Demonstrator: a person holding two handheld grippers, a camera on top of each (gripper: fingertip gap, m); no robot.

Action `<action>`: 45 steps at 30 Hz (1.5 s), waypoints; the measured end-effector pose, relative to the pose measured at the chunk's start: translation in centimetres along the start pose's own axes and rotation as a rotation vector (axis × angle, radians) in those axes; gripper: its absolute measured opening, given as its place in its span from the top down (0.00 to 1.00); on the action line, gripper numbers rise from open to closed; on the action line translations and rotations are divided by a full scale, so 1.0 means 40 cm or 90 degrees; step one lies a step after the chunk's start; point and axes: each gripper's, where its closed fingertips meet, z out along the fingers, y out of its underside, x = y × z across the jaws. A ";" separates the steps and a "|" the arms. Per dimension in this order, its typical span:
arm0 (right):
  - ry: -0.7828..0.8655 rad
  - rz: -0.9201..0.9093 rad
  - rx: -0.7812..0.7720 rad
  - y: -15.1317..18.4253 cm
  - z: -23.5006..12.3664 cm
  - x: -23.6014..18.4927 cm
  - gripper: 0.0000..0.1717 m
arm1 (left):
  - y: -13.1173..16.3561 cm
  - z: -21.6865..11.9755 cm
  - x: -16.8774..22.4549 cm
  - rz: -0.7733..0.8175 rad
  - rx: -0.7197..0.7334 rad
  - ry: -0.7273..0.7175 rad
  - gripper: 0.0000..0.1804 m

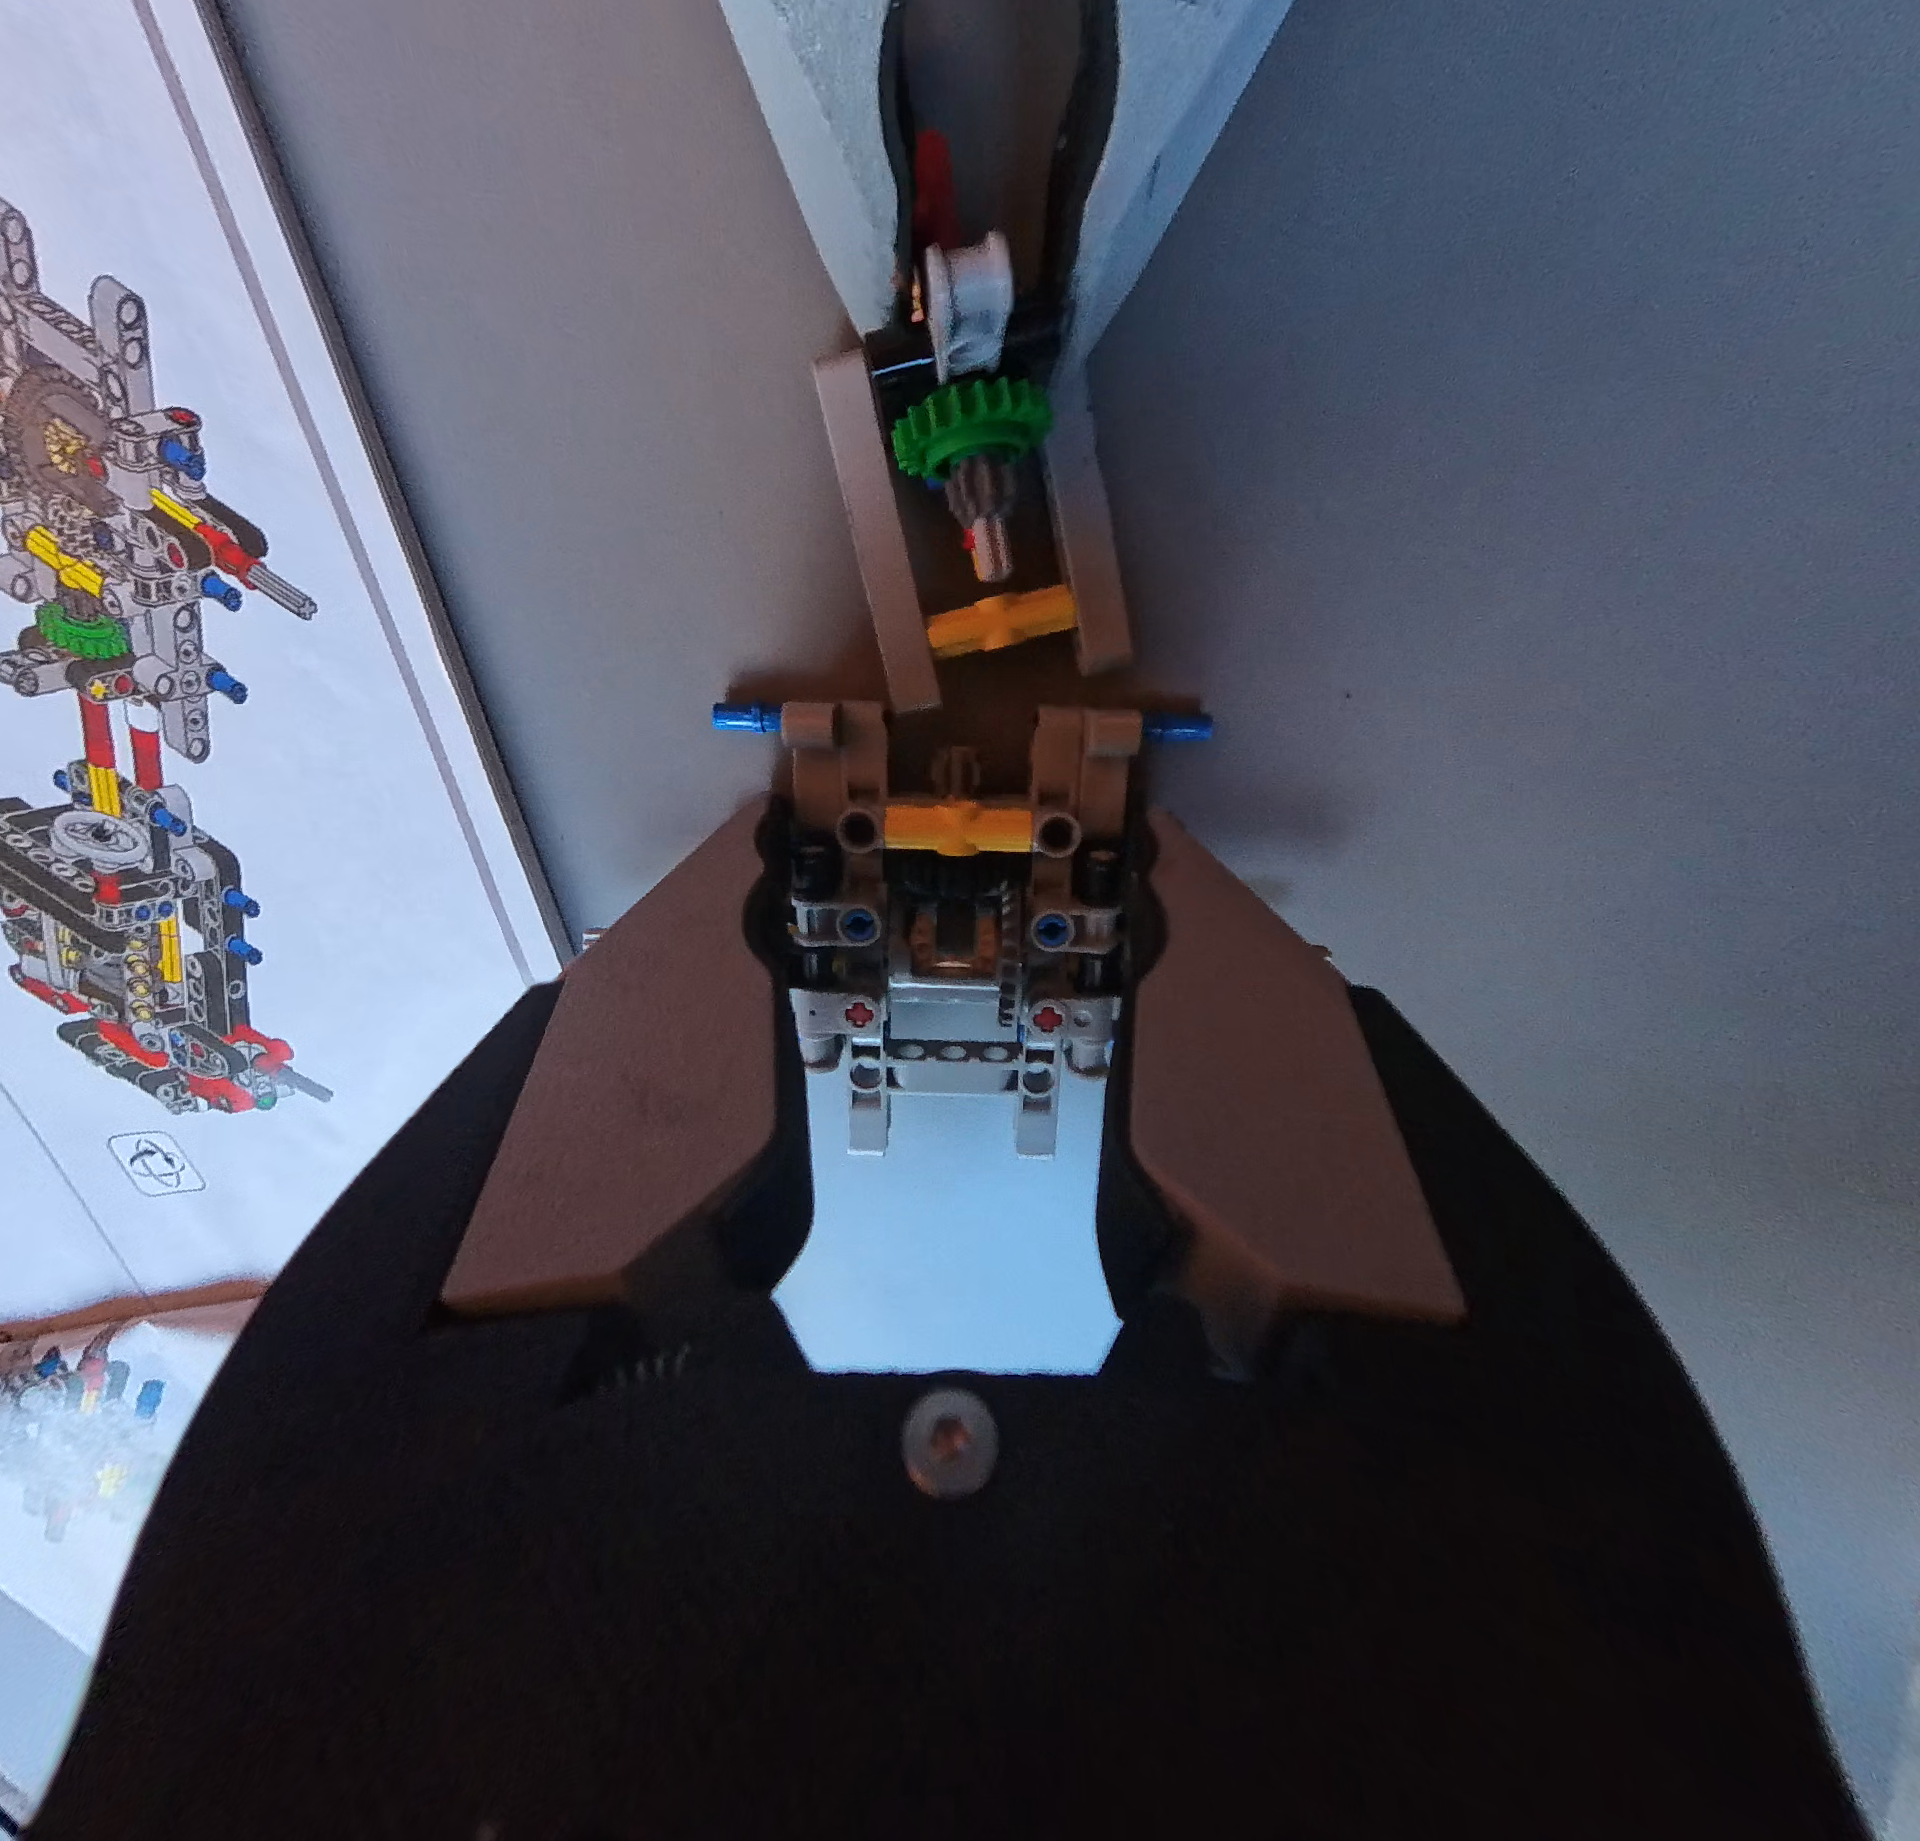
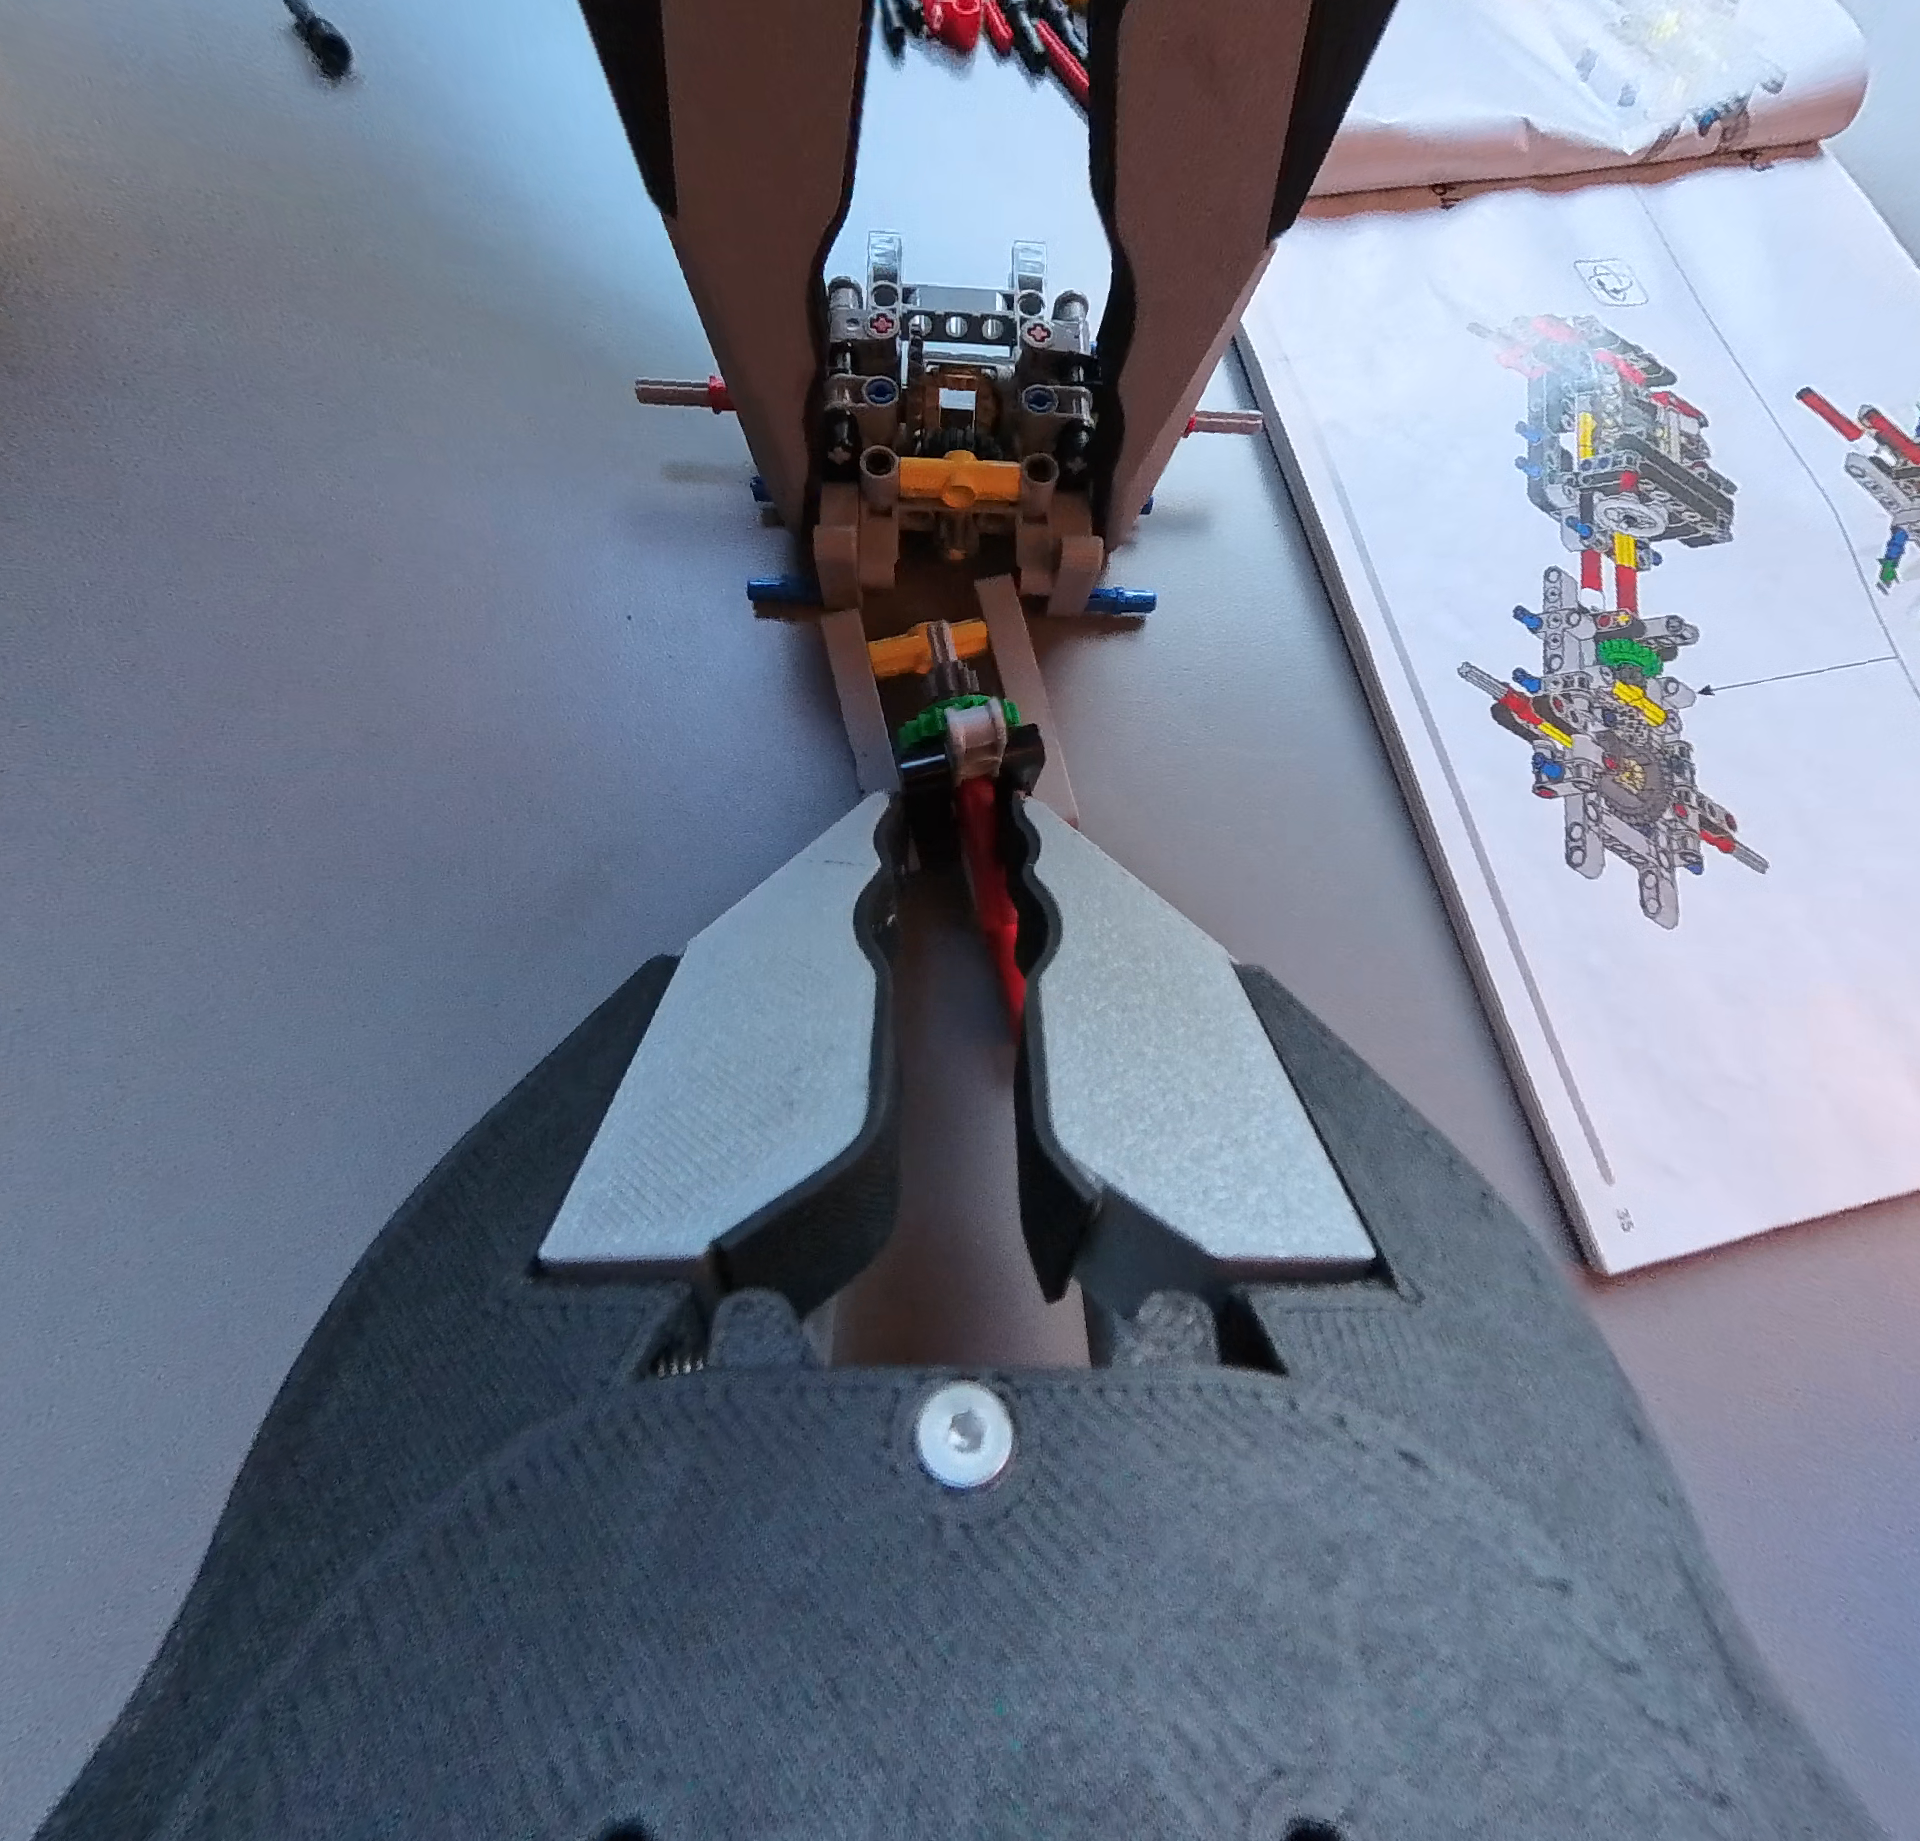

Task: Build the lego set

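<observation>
Left wrist view, tongs: left gripper (image 1: 951, 918) stands at a middling width, its brown fingers (image 1: 665, 1053) flanking the large brick assembly (image 1: 951, 960); both inner faces appear to press its black side frames.
Left wrist view, reason: the clamp, in my judgement, steadies the assembly on the grey table (image 1: 1507, 441) with its forked end open to the opposing tool.
Left wrist view, opposite: right gripper (image 1: 971, 264) enters from the top, carrying a small sub-assembly with a green gear (image 1: 971, 420) and two grey beams pointing at the fork.
Left wrist view, surroundings: open instruction booklet (image 1: 156, 648) lies at left.

Right wrist view, tongs: the right gripper (image 2: 961, 835) is narrow, its silver fingers (image 2: 790, 1012) closed on the black part of the small sub-assembly (image 2: 966, 742); a red axle (image 2: 992, 887) trails back between them.
Right wrist view, position: the beams' far ends lie just beside the large assembly's tan fork, its yellow connector (image 2: 951, 477) in line with the sub-assembly's own; contact cannot be told.
Right wrist view, surroundings: loose parts (image 2: 977, 4) lie beyond, a single black pin (image 2: 322, 35) well apart at far left.
</observation>
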 end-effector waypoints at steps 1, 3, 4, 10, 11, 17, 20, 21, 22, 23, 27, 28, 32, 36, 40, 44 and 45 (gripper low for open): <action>0.001 -0.002 0.002 -0.001 0.000 0.000 0.91 | 0.002 -0.005 -0.004 -0.002 0.002 -0.011 0.66; 0.003 -0.002 0.004 0.000 0.000 0.002 0.91 | 0.006 -0.040 -0.023 -0.022 0.020 -0.056 0.65; 0.003 0.000 0.004 0.001 -0.001 0.003 0.91 | 0.013 -0.070 -0.027 -0.047 0.032 -0.076 0.64; 0.012 0.005 0.002 0.007 -0.007 0.014 0.91 | 0.195 -0.203 0.194 -0.239 0.003 -0.116 0.65; 0.010 0.003 0.002 0.006 -0.006 0.012 0.91 | 0.239 -0.194 0.251 -0.263 -0.020 -0.116 0.68; -0.007 -0.008 0.011 -0.005 0.006 -0.007 0.91 | 0.359 -0.108 0.394 -0.375 -0.017 -0.111 0.83; -0.013 0.004 0.018 -0.005 0.006 -0.005 0.91 | 0.351 -0.098 0.383 -0.383 0.042 -0.104 0.98; -0.015 0.008 0.020 -0.005 0.004 -0.003 0.91 | 0.354 -0.098 0.382 -0.380 0.050 -0.100 0.98; -0.015 0.008 0.022 -0.005 0.003 -0.002 0.91 | 0.368 -0.102 0.375 -0.380 0.042 -0.108 0.98; -0.013 0.006 0.024 -0.006 0.002 0.000 0.91 | 0.394 -0.108 0.362 -0.382 0.021 -0.125 0.98; -0.009 -0.003 0.018 -0.003 0.003 -0.001 0.91 | 0.535 -0.151 0.283 -0.410 -0.083 -0.214 0.99; -0.008 -0.007 0.018 -0.003 0.003 -0.001 0.91 | 0.557 -0.163 0.260 -0.425 -0.085 -0.230 0.99; -0.007 -0.013 0.019 -0.002 0.001 -0.004 0.91 | 0.578 -0.172 0.229 -0.490 -0.067 -0.209 0.75; -0.012 -0.007 0.019 -0.001 0.001 -0.003 0.91 | 0.511 -0.202 0.204 -0.451 -0.020 -0.243 0.74; -0.011 -0.006 0.018 -0.001 0.002 -0.003 0.92 | 0.290 -0.209 0.137 -0.314 0.079 -0.235 0.67; -0.005 -0.009 0.015 -0.001 0.001 -0.001 0.91 | 0.117 -0.153 0.048 -0.128 0.056 -0.240 0.59; -0.001 -0.009 0.013 0.000 0.001 0.000 0.91 | 0.084 -0.139 0.025 -0.108 0.057 -0.230 0.58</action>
